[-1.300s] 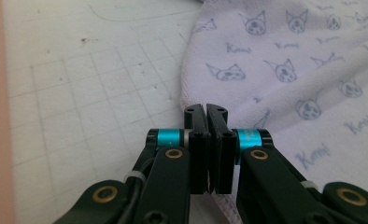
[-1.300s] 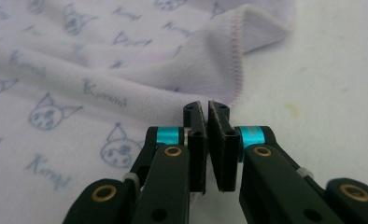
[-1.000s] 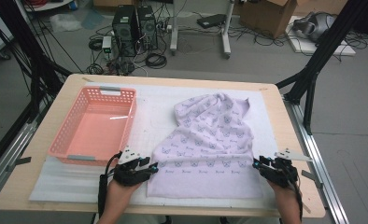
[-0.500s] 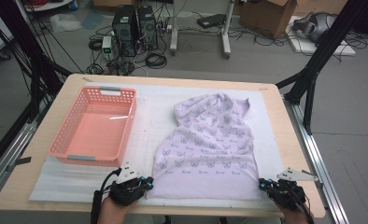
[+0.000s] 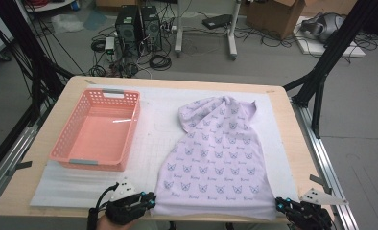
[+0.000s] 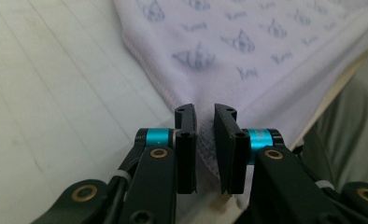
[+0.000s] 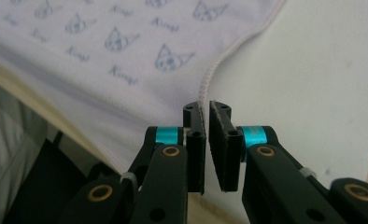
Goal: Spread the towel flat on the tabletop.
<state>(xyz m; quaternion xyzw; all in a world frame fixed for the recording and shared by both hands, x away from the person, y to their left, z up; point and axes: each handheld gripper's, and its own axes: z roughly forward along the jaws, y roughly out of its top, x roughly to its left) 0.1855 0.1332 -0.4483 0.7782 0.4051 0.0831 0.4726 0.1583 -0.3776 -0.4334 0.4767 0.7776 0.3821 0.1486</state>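
Thin soft towel (image 5: 217,158) spread on the mat (image 5: 148,158), near edge at the table's front. Left gripper (image 6: 205,140) pinching the near-left corner, jaws just easing a touch; right gripper (image 7: 203,140) clamped on the near-right hem. Light, floppy stuff, so best held by corners, probably sagging mid-span.

A pink plastic basket (image 5: 98,129) with grey handles sits on the left half of the wooden worktop (image 5: 292,139), resting on a white foam mat (image 5: 153,143) that covers most of it. Beyond the far edge, on the grey floor, stand two black computer towers (image 5: 139,26), tangled cables (image 5: 160,60) and a cardboard box (image 5: 276,12).
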